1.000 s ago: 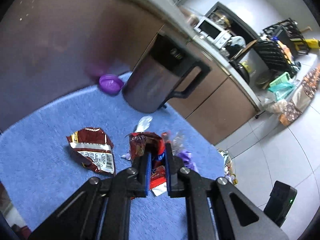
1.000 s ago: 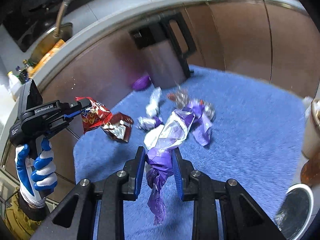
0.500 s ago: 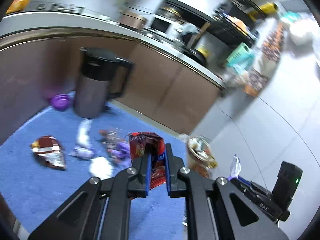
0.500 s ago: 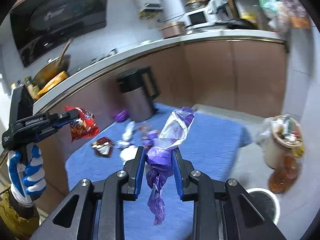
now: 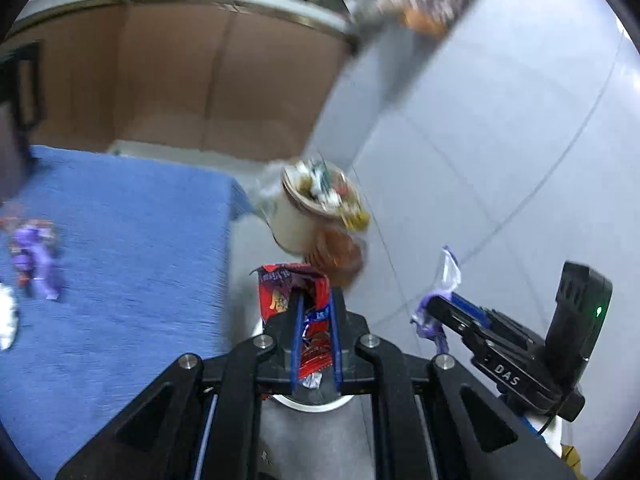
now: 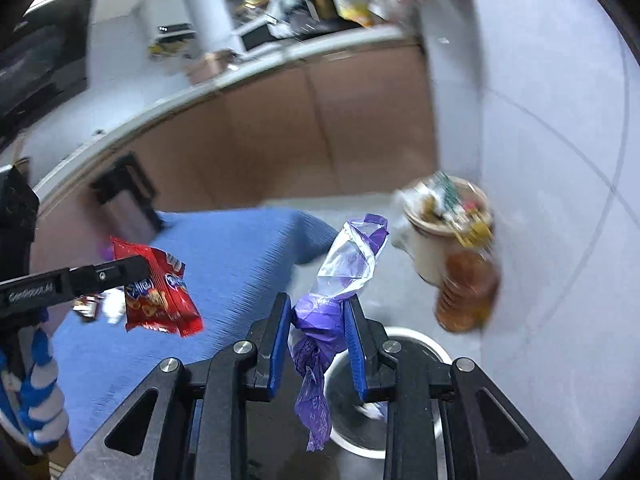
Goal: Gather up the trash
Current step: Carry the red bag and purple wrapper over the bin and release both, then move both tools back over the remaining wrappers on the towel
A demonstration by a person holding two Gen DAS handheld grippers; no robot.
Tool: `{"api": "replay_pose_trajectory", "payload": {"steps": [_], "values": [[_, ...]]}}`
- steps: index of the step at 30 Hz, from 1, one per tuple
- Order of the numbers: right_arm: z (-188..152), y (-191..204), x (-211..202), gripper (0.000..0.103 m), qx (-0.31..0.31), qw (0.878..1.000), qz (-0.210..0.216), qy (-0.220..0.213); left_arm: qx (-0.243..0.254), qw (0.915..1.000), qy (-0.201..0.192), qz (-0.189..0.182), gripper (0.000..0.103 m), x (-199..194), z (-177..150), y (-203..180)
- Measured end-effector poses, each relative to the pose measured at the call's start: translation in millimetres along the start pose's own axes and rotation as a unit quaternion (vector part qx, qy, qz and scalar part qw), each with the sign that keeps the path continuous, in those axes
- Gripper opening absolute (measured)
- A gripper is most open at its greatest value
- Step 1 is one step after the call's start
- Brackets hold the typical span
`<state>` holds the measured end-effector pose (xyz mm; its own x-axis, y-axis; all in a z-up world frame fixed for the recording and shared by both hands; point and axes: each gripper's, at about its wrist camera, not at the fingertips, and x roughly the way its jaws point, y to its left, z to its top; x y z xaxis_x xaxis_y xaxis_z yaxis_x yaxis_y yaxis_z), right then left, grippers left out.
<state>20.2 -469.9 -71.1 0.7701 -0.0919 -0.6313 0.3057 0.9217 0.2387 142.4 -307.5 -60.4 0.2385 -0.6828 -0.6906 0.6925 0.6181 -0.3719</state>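
Both wrappers judged light, limp, crinkly: left tool (image 5: 314, 312) pinches red packet (image 5: 288, 286) mid-body, right tool (image 6: 316, 320) clamps bunched purple wrapper (image 6: 344, 264).

Bright, even indoor light — heavy motion blur, fisheye bending, dark corners; only the near foreground sharp
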Motion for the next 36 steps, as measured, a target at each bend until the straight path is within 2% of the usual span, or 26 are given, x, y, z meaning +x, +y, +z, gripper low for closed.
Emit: {"api": "replay_pose_trajectory", "payload": {"steps": [6,11,12,14,15,18,25,31,36], "values": [[-27.3,-46.5,51.0,0.028,0.022,0.998,-0.03,0.058,0.013,0.9979,0.062,0.012,0.014,87.4,-14.6,-21.4],[-46.3,-74.3,84.6,0.028,0.04,0.994,-0.046,0.093,0.008,0.9953,0.096,0.008,0.018,133.6,-21.0,-20.6],[-49.3,-79.2,90.9,0.03,0.044,0.993,-0.048,0.099,0.005,0.9947,0.102,0.005,0.021,142.1,-22.2,-19.4],[-54.8,-87.2,99.4,0.037,0.048,0.991,-0.06,0.107,-0.001,0.9939,0.11,-0.004,0.035,152.5,-23.8,-17.5],[-56.4,-89.6,102.0,0.042,0.049,0.991,-0.064,0.109,-0.004,0.9937,0.112,-0.008,0.045,156.7,-24.6,-16.9],[-60.8,-96.8,109.1,0.044,0.054,0.989,-0.07,0.116,-0.007,0.9934,0.113,-0.019,0.047,159.9,-27.2,-16.8],[-55.2,-91.8,98.0,0.046,0.054,0.99,-0.074,0.104,0.003,0.9969,0.077,-0.018,0.047,128.8,-24.4,-18.2],[-35.9,-63.5,71.0,0.051,0.03,0.995,-0.073,0.067,0.014,0.9997,0.013,0.018,0.047,73.9,-21.4,-10.9],[-20.4,-25.5,42.9,0.056,0.008,0.998,-0.053,0.033,0.007,0.998,-0.043,0.046,0.047,23.1,-22.8,4.3]]}}
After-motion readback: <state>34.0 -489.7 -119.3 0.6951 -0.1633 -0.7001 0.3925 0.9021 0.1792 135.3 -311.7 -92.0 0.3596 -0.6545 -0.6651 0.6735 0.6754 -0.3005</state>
